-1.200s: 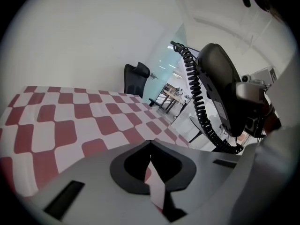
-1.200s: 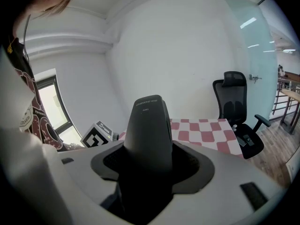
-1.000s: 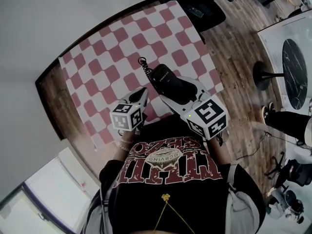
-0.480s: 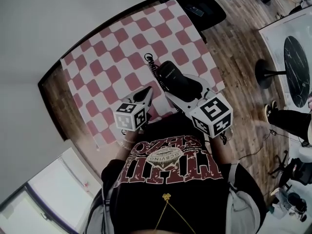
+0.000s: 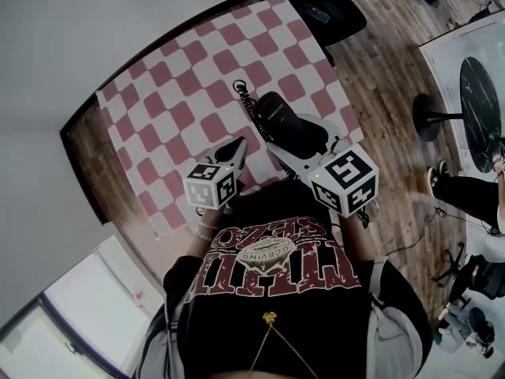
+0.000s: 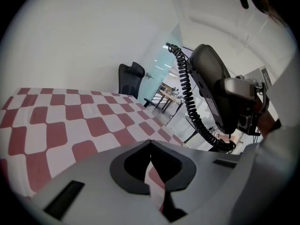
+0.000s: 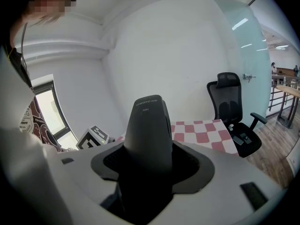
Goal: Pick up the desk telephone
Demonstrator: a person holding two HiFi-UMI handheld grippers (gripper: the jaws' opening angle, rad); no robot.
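Note:
The black desk telephone is held off the red-and-white checked table with my right gripper shut on its lower part. In the right gripper view the telephone stands up between the jaws of the right gripper. Its coiled cord hangs free beside the body, as the left gripper view shows. My left gripper is to the left of the telephone, over the table's near edge. It is shut with nothing in it, and in its own view the left gripper has its jaw tips touching.
A black office chair stands past the table's far right corner and shows again as the chair in the right gripper view. Wooden floor and a round black table lie to the right. A white wall runs behind the table.
The right gripper has carried the telephone slightly farther over the table and to the right. The left gripper has drifted a little the same way and stays shut.

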